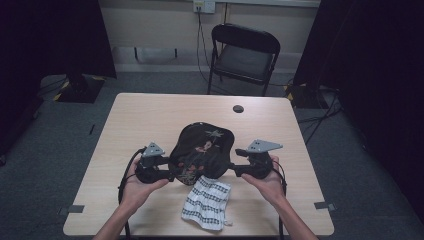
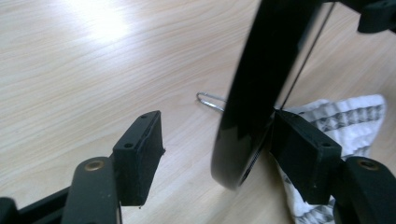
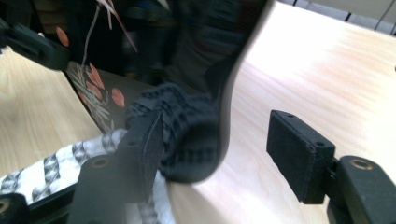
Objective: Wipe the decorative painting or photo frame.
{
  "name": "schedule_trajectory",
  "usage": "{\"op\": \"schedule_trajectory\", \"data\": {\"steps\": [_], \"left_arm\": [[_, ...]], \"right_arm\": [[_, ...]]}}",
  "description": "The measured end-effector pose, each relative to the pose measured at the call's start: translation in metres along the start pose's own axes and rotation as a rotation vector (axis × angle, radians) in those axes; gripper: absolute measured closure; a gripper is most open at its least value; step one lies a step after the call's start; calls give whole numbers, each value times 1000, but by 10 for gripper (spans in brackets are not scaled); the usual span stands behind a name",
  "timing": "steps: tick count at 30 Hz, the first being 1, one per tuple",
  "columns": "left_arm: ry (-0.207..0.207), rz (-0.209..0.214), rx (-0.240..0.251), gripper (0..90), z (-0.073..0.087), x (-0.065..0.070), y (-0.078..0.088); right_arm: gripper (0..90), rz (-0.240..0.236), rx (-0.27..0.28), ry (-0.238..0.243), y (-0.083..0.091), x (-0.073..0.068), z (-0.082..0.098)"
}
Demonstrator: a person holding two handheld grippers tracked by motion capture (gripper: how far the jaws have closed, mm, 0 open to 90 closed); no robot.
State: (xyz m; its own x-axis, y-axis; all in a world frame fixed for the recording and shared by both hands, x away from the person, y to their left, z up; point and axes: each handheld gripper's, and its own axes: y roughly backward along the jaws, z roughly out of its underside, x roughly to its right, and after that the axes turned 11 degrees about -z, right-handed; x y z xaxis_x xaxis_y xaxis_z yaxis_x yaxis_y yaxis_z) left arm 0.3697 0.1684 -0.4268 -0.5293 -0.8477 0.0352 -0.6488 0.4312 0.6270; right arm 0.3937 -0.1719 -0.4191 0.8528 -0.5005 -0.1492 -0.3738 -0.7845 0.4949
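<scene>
Cloth [image 1: 206, 204] lies nearest, off the tray [image 1: 202, 150]; left gripper [image 1: 170, 175] spread around the rim, right gripper [image 1: 235, 167] spread, released. Wiping seemingly remains.

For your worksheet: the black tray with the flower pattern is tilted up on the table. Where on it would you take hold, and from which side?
Grip the black tray by its thin rim at the side edges, coming in level from its left and right. It stands tilted on edge, so the rim slips between open jaws, as at the left gripper. The cloth below blocks the near edge.
</scene>
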Motion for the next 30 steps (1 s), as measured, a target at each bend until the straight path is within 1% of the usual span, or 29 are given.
{"op": "schedule_trajectory", "data": {"steps": [6,7,8,9,10,12,13,14,15,16,17,18,19,20,22,23,25,27,28,30], "left_arm": [[26,-12,-12,344,2,-6,-3],[36,-12,-22,358,3,-7,-5],[33,-12,-33,374,4,-9,-6],[39,-19,-36,374,4,-10,-8],[55,-29,-42,370,4,-12,-9],[81,-51,-34,396,4,-14,-12],[70,-49,-39,407,4,-15,-13],[77,-51,-35,409,3,-16,-15],[66,-41,-46,423,3,-16,-15],[62,-45,-42,454,3,-15,-17],[50,-54,-41,461,2,-15,-18],[44,-54,-42,465,2,-15,-19],[55,-51,-39,466,2,-15,-20],[56,-49,-46,455,3,-16,-21],[52,-54,-45,445,3,-16,-21],[42,-55,-47,427,4,-18,-20],[50,-51,-46,412,4,-19,-18],[56,-49,-53,399,5,-20,-17],[56,-53,-52,396,6,-19,-17],[55,-61,-48,381,8,-18,-19]], "right_arm": [[391,-21,0,13,-10,1,-2],[403,-28,0,15,-12,0,-1],[408,-35,-3,17,-13,-1,-1],[410,-36,-7,20,-14,-1,-1],[417,-40,-5,19,-15,0,-1],[436,-60,-2,14,-18,1,-2],[450,-66,-1,14,-19,1,-2],[467,-76,-1,17,-20,1,-3],[479,-93,0,22,-21,1,-4],[485,-96,-2,26,-22,1,-5],[518,-104,-7,28,-23,1,-6],[547,-117,-7,30,-24,0,-7],[575,-121,-6,38,-25,-1,-7],[600,-120,-7,43,-26,-2,-7],[608,-124,-9,51,-27,-3,-7],[619,-129,-8,51,-27,-3,-7],[639,-144,-10,55,-25,-2,-7],[655,-142,-15,67,-24,-3,-7],[664,-141,-18,72,-23,-4,-7],[692,-157,-23,78,-21,-5,-6]]}}
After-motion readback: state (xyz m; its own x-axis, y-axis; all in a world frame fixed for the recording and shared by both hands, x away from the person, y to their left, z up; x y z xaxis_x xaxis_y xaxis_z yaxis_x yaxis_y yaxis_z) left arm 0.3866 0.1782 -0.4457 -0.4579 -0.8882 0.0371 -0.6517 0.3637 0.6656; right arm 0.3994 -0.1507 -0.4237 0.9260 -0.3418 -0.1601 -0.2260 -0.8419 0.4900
